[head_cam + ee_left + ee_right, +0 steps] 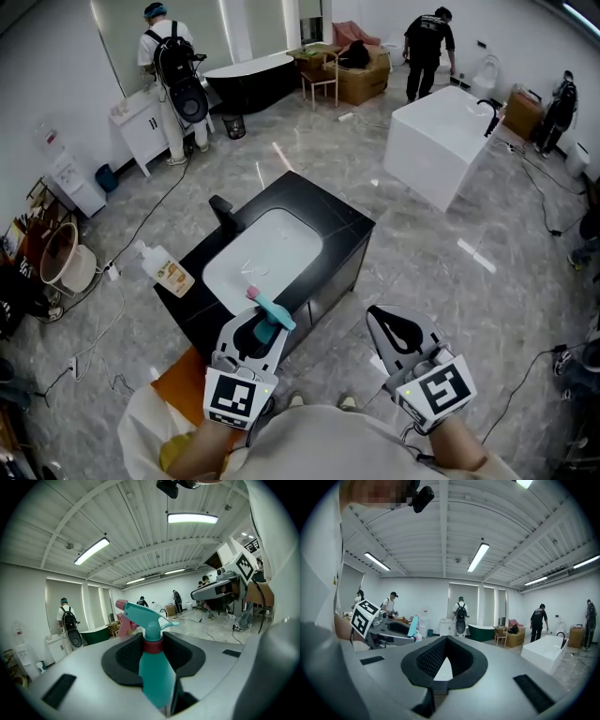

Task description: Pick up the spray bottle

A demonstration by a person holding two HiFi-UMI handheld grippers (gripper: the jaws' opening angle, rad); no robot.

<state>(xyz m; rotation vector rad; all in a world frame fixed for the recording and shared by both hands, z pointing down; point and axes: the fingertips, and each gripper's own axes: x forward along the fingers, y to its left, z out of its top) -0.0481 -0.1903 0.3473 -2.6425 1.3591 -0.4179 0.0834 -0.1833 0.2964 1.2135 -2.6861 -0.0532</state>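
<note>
A grey marble floor (422,272) runs through a showroom with a white tub (436,145) far back on the right. Nearer, a black vanity (342,230) carries a white sink (267,251), with a soap bottle (167,269) lying on its left end. Both grippers hover level at the vanity's near side. The left gripper (256,330) is clamped on the teal spray bottle (154,677), its pads pinching just below the red collar (152,645). The bottle is clear of any surface, so the pick-up looks done. Its long axis runs along the jaws, with the body back toward the hand and the spray head (140,616) poking out past the tips toward the sink (the pink trigger leads). The right gripper (405,330) sits well apart to the right, jaw tips together with nothing between them. Any further carry probably depends on the left gripper alone.
</note>
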